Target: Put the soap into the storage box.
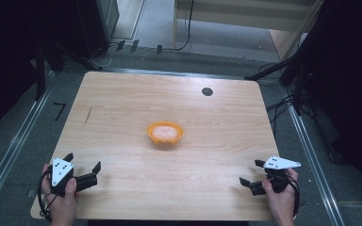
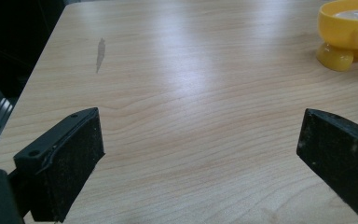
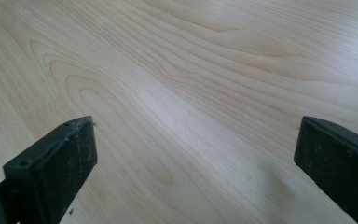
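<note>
An orange bowl [image 1: 165, 133] with pale contents sits at the middle of the wooden table [image 1: 122, 103]. In the left gripper view the same bowl [image 2: 349, 35] stands at the top right, far beyond the jaws. My left gripper [image 1: 82, 161] rests near the table's front left corner, open and holding nothing; the same left gripper [image 2: 200, 154] has bare wood between its wide-apart jaws. My right gripper [image 1: 251, 173] sits near the front right corner, open as well. Bare wood grain lies between the right gripper [image 3: 196, 154] jaws.
A small dark round mark [image 1: 207, 92] lies near the table's far right edge. A thin grey streak [image 1: 87, 116] marks the left side of the wood, also seen as a streak [image 2: 100, 53] ahead of the left jaws. Dark frames and cables surround the table.
</note>
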`<state>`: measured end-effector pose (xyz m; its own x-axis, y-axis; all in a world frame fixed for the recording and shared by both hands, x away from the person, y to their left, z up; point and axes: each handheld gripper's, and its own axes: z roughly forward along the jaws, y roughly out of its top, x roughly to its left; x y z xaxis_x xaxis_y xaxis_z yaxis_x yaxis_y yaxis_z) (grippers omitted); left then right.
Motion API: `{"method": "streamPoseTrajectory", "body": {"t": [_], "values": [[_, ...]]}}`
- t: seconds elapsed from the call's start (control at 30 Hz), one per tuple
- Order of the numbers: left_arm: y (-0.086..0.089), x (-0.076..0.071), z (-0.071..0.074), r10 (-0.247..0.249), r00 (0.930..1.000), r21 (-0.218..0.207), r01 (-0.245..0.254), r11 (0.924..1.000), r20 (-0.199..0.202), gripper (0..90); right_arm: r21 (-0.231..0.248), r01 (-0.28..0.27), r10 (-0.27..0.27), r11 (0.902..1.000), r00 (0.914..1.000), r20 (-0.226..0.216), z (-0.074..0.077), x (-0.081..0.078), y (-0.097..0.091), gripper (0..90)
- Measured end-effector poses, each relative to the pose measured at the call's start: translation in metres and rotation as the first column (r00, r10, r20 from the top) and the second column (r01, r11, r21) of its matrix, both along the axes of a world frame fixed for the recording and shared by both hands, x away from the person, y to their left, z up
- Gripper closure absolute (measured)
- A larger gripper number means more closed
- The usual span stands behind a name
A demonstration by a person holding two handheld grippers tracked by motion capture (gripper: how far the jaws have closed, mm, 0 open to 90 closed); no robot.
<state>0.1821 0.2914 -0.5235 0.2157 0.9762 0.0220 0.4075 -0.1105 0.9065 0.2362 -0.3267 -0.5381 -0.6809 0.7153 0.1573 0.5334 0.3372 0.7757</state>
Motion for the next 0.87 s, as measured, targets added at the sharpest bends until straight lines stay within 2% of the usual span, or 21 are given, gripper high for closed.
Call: {"method": "streamPoseTrajectory", "body": {"t": [0.03,0.17,0.37,0.53,0.6,0.73,0.87], "values": [[0.0,0.0,0.0,0.001,1.0,0.0,-0.001,1.0,0.0,0.9,0.012,0.021,-0.021,0.9997,0.9998,0.005,-0.001,-0.004,-0.007,0.0],[0.0,0.0,0.0,0.003,1.0,-0.001,-0.003,1.0,0.0,0.9,0.031,0.052,-0.052,0.9982,0.9986,0.011,-0.003,-0.011,-0.017,0.0],[0.003,0.0,0.0,0.016,0.9999,-0.013,-0.016,0.9998,0.001,0.9,0.035,0.085,-0.086,0.9958,0.996,0.026,-0.005,-0.02,-0.027,0.0],[0.006,0.0,0.0,0.029,0.9996,-0.032,-0.029,0.999,-0.001,0.9,0.05,0.15,-0.153,0.9874,0.9868,0.053,-0.011,-0.031,-0.042,0.0],[0.005,0.0,0.0,0.028,0.9996,-0.028,-0.028,0.9992,0.001,0.9,0.057,0.159,-0.162,0.9857,0.9855,0.053,-0.011,-0.032,-0.043,0.0],[0.006,0.001,0.0,0.033,0.9994,-0.025,-0.033,0.9991,-0.002,0.9,0.072,0.189,-0.194,0.9794,0.9776,0.081,-0.011,-0.033,-0.045,0.0],[0.006,0.001,0.0,0.027,0.9995,-0.022,-0.028,0.9994,-0.012,0.0,0.068,0.207,-0.212,0.9761,0.9733,0.087,-0.012,-0.032,-0.044,0.0]]}}
